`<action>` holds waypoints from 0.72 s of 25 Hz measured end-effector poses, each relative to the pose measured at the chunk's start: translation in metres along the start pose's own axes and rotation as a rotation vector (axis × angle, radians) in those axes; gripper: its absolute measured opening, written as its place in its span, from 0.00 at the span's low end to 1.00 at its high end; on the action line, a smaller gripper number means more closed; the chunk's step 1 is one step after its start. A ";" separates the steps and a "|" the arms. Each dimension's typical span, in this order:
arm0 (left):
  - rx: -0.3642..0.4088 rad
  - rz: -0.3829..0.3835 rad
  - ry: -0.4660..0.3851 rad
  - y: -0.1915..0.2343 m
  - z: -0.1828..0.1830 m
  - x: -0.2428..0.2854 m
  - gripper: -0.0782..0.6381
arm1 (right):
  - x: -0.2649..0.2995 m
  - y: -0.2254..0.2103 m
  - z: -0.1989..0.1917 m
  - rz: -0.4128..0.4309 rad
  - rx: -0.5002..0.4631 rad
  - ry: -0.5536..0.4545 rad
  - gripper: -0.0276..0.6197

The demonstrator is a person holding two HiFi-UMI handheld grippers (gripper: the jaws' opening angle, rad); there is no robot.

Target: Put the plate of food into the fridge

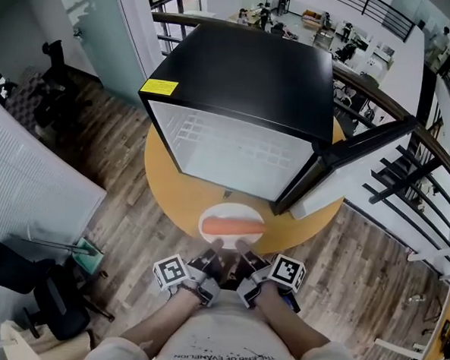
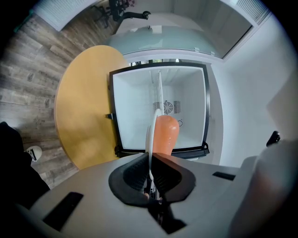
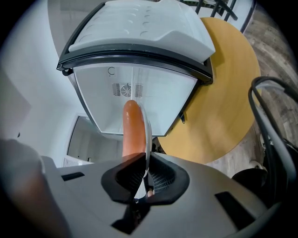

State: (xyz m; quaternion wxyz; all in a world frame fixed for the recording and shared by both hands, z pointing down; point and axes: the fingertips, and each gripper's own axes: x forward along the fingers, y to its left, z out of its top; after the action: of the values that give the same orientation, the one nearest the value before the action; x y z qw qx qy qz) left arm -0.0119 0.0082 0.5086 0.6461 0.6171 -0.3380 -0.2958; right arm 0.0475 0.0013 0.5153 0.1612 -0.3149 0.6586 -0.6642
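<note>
A white plate (image 1: 230,215) with a long orange sausage (image 1: 233,228) on it hangs over the near edge of the round yellow table (image 1: 167,191). My left gripper (image 1: 215,247) is shut on the plate's near rim, and my right gripper (image 1: 240,249) is shut on that rim just beside it. The left gripper view shows the plate (image 2: 151,135) edge-on with the sausage (image 2: 165,135) to its right. In the right gripper view the plate (image 3: 146,128) sits right of the sausage (image 3: 133,128). The small black fridge (image 1: 251,70) stands open ahead, its white inside (image 1: 234,157) bare.
The fridge door (image 1: 363,157) swings out to the right, near a dark railing (image 1: 431,158). Black office chairs (image 1: 21,285) and a white panel (image 1: 27,178) stand at the left. Wooden floor (image 1: 123,230) surrounds the table.
</note>
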 end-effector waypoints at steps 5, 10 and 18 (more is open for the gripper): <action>-0.005 -0.001 -0.001 -0.002 0.017 0.004 0.15 | 0.017 0.002 0.002 -0.007 0.018 0.004 0.10; -0.005 0.012 0.024 -0.007 0.034 0.006 0.15 | 0.031 0.012 0.004 -0.010 0.015 -0.017 0.10; -0.004 0.034 0.076 0.001 0.063 0.023 0.15 | 0.059 0.011 0.017 -0.023 0.035 -0.063 0.10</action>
State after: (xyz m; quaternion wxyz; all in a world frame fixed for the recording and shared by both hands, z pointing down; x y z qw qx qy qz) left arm -0.0485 -0.0476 0.5118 0.6645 0.6208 -0.3232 -0.2619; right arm 0.0121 -0.0498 0.5159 0.1796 -0.3405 0.6379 -0.6670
